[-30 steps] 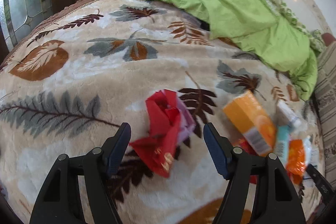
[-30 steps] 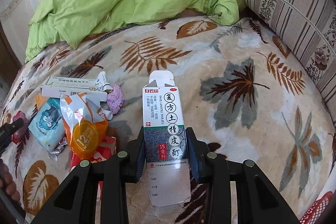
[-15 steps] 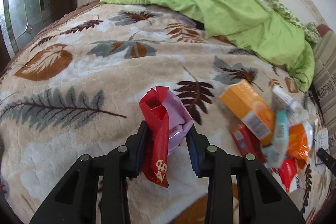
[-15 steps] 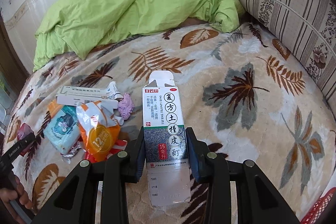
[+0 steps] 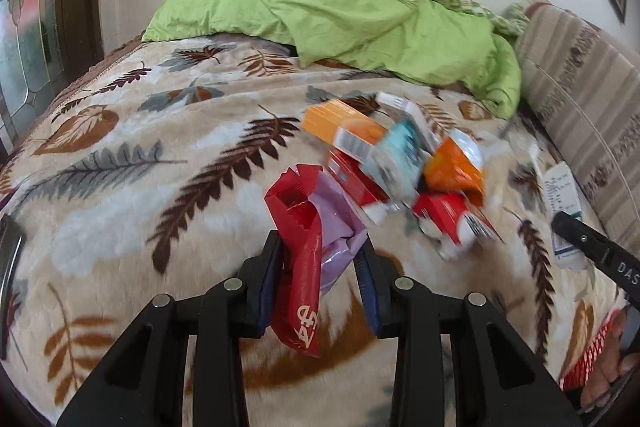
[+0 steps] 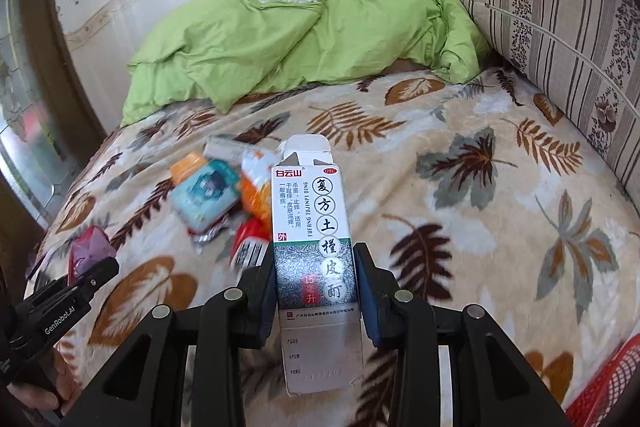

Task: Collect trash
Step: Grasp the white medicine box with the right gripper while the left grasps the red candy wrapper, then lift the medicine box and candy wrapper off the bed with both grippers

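Observation:
My left gripper (image 5: 320, 267) is shut on a crumpled red and purple wrapper (image 5: 308, 227) and holds it above the bed. The wrapper also shows in the right wrist view (image 6: 88, 251). My right gripper (image 6: 316, 275) is shut on a white and green medicine carton (image 6: 312, 227) with its top flap open, held upright above the blanket. A pile of trash lies on the blanket: an orange box (image 5: 340, 123), a teal pack (image 5: 400, 151), an orange pouch (image 5: 456, 167) and red packs (image 5: 452, 215).
The bed has a leaf-patterned blanket (image 5: 140, 167), a bunched green quilt (image 5: 320, 11) at the far end and a striped cushion (image 6: 560, 27) on the right. A red mesh basket (image 6: 600, 399) shows at the lower right corner. A window (image 5: 24, 47) is at the left.
The left gripper closed on the red and purple wrapper and lifted it off the blanket, swinging right. The right gripper kept its carton and rose, turning a little left.

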{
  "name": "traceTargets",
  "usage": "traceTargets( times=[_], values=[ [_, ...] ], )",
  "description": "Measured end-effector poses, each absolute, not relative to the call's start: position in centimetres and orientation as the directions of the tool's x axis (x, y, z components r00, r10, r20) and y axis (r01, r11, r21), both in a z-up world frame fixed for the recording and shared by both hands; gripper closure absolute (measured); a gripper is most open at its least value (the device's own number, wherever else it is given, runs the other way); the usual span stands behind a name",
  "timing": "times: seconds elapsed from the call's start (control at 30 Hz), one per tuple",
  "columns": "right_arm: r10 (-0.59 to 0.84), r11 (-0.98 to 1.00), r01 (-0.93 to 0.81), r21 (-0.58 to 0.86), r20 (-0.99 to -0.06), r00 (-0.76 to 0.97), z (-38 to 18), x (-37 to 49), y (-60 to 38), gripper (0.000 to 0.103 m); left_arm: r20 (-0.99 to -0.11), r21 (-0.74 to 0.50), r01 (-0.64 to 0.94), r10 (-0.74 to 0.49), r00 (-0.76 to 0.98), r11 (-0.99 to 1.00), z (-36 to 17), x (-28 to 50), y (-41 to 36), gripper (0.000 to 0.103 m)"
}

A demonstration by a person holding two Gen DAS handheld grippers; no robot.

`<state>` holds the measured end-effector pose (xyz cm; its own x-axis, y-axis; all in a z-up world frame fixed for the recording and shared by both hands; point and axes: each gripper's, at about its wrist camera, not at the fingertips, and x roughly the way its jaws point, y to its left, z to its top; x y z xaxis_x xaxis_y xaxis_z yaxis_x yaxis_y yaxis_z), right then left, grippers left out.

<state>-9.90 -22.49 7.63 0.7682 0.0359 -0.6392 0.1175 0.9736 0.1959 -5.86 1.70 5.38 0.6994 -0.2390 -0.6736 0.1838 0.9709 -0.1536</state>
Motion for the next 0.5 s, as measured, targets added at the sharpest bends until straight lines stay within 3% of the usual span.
traceTargets(
  times=[0.2,0.5],
  values=[
    [0.097,0.980,0.033,0.195,-0.618,0.780,7.7,-13.3,-20.5,0.065,-0.647,-0.137,0.205,-0.244,0.722,0.969,5.8,-10.3,1.1,0.069],
    [0.136,0.987,-0.054,0.152,-0.607,0.783,7.3,-13.6,-17.6,0.065,-0.615,-0.031,0.212,-0.186,0.767,0.977,5.8,-10.1,-0.8,0.069]
  ],
)
